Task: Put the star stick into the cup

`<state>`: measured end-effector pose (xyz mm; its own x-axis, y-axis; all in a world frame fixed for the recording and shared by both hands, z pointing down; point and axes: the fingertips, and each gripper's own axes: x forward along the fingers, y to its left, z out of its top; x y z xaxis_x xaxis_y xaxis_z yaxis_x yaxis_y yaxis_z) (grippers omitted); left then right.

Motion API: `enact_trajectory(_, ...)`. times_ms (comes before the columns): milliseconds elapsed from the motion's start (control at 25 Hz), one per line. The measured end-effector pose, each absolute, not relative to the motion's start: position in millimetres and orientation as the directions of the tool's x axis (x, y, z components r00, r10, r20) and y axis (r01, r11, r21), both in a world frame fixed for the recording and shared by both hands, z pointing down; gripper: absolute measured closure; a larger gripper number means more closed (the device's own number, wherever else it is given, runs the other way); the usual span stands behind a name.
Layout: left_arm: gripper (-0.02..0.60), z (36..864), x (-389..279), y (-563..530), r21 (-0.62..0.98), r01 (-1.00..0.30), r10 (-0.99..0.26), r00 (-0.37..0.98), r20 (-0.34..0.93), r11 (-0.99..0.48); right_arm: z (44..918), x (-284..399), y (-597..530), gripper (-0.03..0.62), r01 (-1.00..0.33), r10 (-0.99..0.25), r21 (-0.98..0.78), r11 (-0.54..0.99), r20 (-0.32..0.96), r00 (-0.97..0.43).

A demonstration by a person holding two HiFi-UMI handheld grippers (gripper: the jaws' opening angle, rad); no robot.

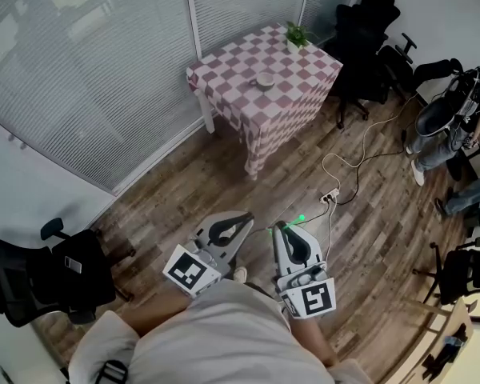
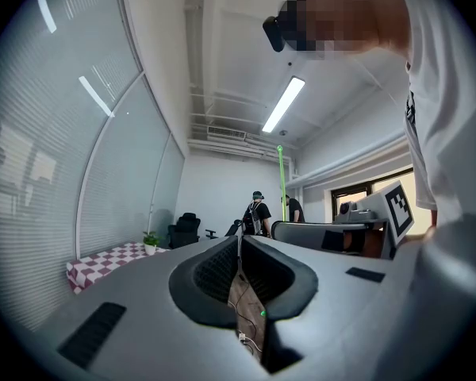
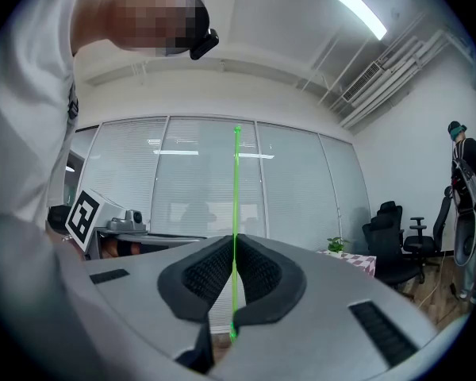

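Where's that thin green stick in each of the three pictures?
Head view: green stick low centre, at the right hand-held gripper tip.
Left gripper view: upright, just right of centre.
Right gripper view: upright at centre, between the jaws.
Shared landmark: the checkered table.

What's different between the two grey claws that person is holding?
The right gripper is clamped on a thin green stick that stands upright; the left gripper has its jaws closed on nothing. In the head view the left gripper slants inward more than the right gripper. Both are grey, shut, and carry a marker cube.
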<state>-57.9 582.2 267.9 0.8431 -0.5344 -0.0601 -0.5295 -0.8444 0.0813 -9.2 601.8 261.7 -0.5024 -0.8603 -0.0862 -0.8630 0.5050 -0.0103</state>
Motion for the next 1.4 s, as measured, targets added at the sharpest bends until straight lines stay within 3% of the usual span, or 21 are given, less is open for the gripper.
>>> enact_trajectory(1400, 0.538, 270.5, -73.9, 346.7, 0.107, -0.483, -0.491, 0.868, -0.071, -0.869, 259.9, -26.4, 369.6, 0.556, -0.887, -0.885, 0.005, 0.462, -0.064, -0.461)
